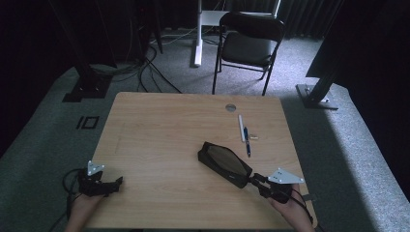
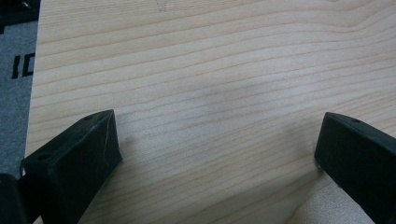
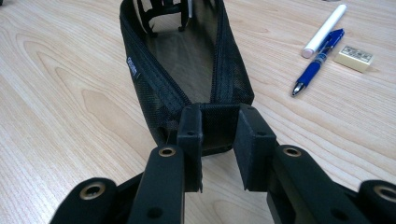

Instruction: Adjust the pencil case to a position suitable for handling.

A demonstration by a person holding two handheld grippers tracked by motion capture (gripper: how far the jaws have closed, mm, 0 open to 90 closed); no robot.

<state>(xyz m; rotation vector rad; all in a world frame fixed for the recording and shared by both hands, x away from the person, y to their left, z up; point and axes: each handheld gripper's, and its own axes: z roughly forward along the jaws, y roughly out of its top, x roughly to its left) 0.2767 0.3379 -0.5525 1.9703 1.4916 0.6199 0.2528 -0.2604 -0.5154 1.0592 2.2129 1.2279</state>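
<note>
A black mesh pouch lies unzipped and open on the wooden table, slanting toward the near right. My right gripper is at its near end. In the right gripper view the jaws are drawn close, with the pouch's end fabric pinched between the fingertips of the right gripper. Beside the pouch lie a white pen, a blue pen and a small eraser. My left gripper rests open over bare wood at the near left corner.
A round grommet sits in the table's far edge. A black folding chair stands beyond the table on grey carpet, with stand bases and cables around it. The table's left edge is close to my left gripper.
</note>
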